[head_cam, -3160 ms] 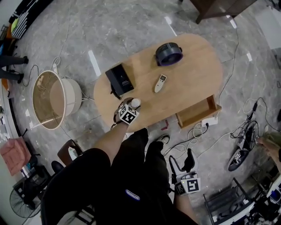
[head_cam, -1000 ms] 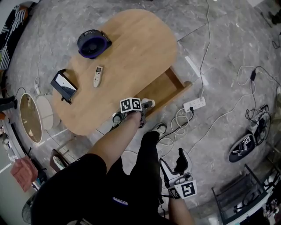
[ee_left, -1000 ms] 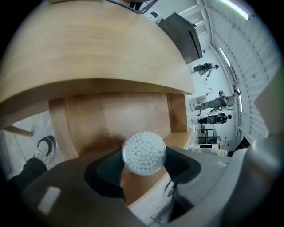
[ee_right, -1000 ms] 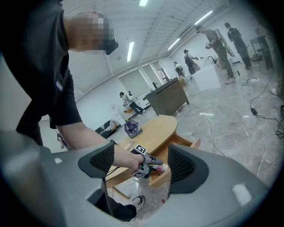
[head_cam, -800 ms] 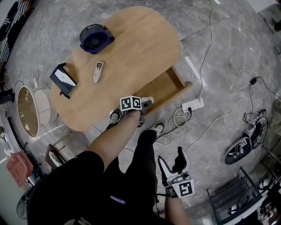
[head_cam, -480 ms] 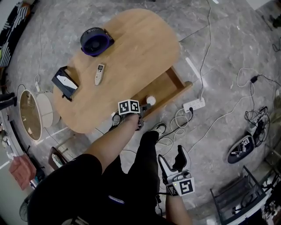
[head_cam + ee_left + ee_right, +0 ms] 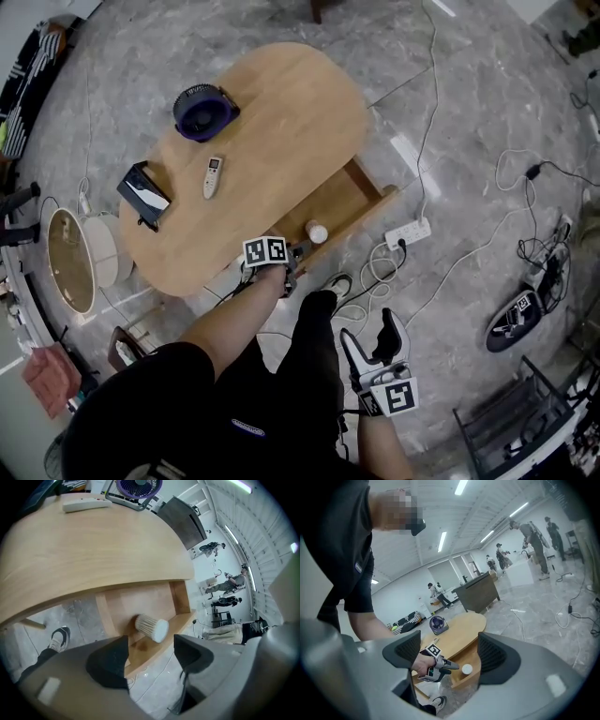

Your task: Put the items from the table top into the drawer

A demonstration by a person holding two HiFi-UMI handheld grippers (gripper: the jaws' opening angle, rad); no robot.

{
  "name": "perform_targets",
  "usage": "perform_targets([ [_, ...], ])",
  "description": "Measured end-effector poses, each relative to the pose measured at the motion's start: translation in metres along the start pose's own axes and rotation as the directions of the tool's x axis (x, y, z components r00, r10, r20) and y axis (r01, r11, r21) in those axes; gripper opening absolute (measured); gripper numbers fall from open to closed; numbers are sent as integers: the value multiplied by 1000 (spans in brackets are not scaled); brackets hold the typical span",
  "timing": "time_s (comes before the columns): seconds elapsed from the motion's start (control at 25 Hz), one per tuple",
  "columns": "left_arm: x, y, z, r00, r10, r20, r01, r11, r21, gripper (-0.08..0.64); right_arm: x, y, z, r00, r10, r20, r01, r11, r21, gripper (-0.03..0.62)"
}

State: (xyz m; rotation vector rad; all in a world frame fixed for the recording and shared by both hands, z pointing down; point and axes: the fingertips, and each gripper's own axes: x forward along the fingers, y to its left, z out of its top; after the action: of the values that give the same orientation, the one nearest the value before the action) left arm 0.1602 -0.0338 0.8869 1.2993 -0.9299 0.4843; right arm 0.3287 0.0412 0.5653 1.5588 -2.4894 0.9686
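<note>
A white ribbed cylinder (image 7: pixel 318 232) (image 7: pixel 151 626) lies on its side in the open wooden drawer (image 7: pixel 377 202) (image 7: pixel 136 599) under the oval table (image 7: pixel 281 122). My left gripper (image 7: pixel 298 251) (image 7: pixel 150 651) hangs open just in front of the drawer, apart from the cylinder, with nothing between its jaws. On the table top lie a white remote (image 7: pixel 212 176) (image 7: pixel 86 503), a purple fan (image 7: pixel 202 111) (image 7: pixel 138 487) and a black box (image 7: pixel 147 194). My right gripper (image 7: pixel 373 339) (image 7: pixel 446 651) is open and empty, low by my legs, and looks toward the left gripper (image 7: pixel 445 666).
A white power strip (image 7: pixel 412 230) and several cables lie on the grey floor right of the drawer. A round lampshade (image 7: pixel 80 253) stands left of the table. My shoe (image 7: pixel 337 281) is below the drawer. People and a dark cabinet (image 7: pixel 476 592) are far behind.
The left gripper carried the white cylinder from the table to the drawer, let it go there, then drew back and up. The right gripper has barely moved.
</note>
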Motion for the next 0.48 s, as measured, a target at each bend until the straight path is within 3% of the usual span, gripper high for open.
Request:
perform_targets([
  [0.48, 0, 8, 9, 1000, 19, 9, -19, 999, 34, 298, -13, -9, -20, 999, -32, -16, 33, 999, 27, 396],
])
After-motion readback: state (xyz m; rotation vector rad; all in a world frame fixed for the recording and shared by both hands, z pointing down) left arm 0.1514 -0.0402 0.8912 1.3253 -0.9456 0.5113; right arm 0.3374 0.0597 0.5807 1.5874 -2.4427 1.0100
